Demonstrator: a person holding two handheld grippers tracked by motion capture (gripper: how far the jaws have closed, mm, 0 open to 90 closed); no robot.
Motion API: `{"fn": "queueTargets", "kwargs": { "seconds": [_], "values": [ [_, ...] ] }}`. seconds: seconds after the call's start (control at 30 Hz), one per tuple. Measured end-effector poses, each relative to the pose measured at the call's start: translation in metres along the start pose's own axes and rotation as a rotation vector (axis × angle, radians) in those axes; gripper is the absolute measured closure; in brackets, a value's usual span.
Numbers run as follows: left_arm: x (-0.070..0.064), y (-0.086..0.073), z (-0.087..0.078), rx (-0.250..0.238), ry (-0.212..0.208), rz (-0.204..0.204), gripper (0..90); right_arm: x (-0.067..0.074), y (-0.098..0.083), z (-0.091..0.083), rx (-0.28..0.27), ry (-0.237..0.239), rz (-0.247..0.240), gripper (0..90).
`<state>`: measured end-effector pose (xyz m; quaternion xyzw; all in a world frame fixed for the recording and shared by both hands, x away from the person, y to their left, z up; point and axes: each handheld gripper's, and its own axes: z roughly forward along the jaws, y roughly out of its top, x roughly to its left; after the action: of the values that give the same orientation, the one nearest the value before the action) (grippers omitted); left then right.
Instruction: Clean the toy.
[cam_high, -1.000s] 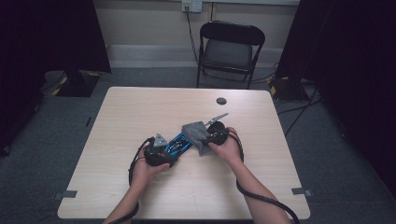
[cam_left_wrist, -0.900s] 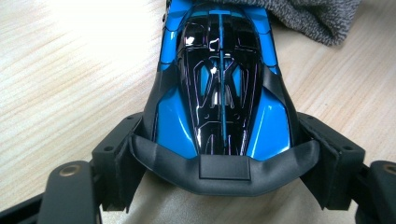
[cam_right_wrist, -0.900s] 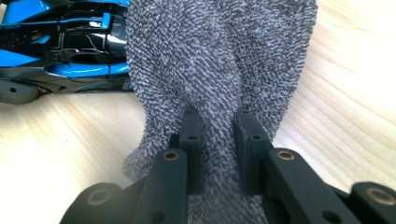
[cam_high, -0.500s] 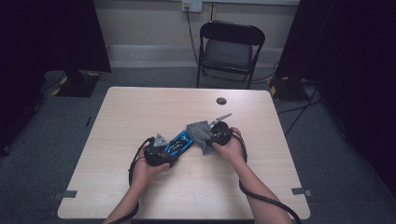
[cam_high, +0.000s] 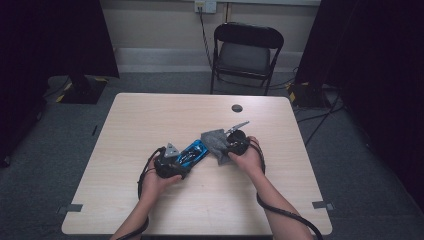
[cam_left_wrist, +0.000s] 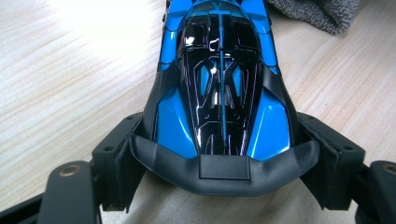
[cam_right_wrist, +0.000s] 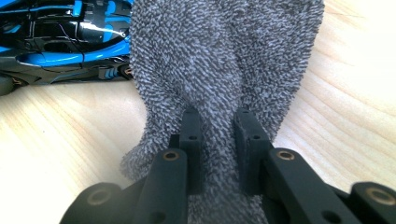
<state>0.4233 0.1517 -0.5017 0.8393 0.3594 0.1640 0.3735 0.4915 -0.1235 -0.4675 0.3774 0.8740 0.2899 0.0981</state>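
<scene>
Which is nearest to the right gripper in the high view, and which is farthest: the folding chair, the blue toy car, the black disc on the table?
1. blue toy car, just left of the right gripper.
2. black disc, beyond it near the table's far edge.
3. folding chair, behind the table.

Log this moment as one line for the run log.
left gripper holds toy car | right gripper pinches grey cloth | cloth at car's front

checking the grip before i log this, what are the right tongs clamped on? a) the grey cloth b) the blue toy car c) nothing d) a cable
a: in the right gripper view the right tongs pinch a fold of the grey cloth, while the blue toy car sits in the left tongs.
</scene>
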Motion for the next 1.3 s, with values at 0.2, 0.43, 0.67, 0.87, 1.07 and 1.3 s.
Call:
{"fn": "queueTargets", "kwargs": {
  "seconds": [0.2,0.43,0.67,0.87,1.07,1.3],
  "values": [
    [0.000,0.000,0.000,0.000,0.000,0.000,24.0,-0.005,-0.003,-0.003,0.002,-0.011,0.007,75.4],
    [0.000,0.000,0.000,0.000,0.000,0.000,24.0,-0.013,-0.009,-0.011,-0.007,-0.030,0.018,75.4],
    [0.000,0.000,0.000,0.000,0.000,-0.001,24.1,-0.011,-0.011,-0.027,-0.048,-0.018,0.000,75.4],
    [0.000,0.000,0.000,0.000,0.000,0.000,24.0,0.002,-0.006,-0.040,-0.098,0.012,-0.042,75.4],
    [0.000,0.000,0.000,0.000,0.000,0.000,24.0,0.022,-0.001,-0.045,-0.114,0.041,-0.107,75.3],
    [0.000,0.000,0.000,0.000,0.000,0.000,24.1,0.051,0.005,-0.041,-0.126,0.104,-0.168,75.2]
  ]
}}
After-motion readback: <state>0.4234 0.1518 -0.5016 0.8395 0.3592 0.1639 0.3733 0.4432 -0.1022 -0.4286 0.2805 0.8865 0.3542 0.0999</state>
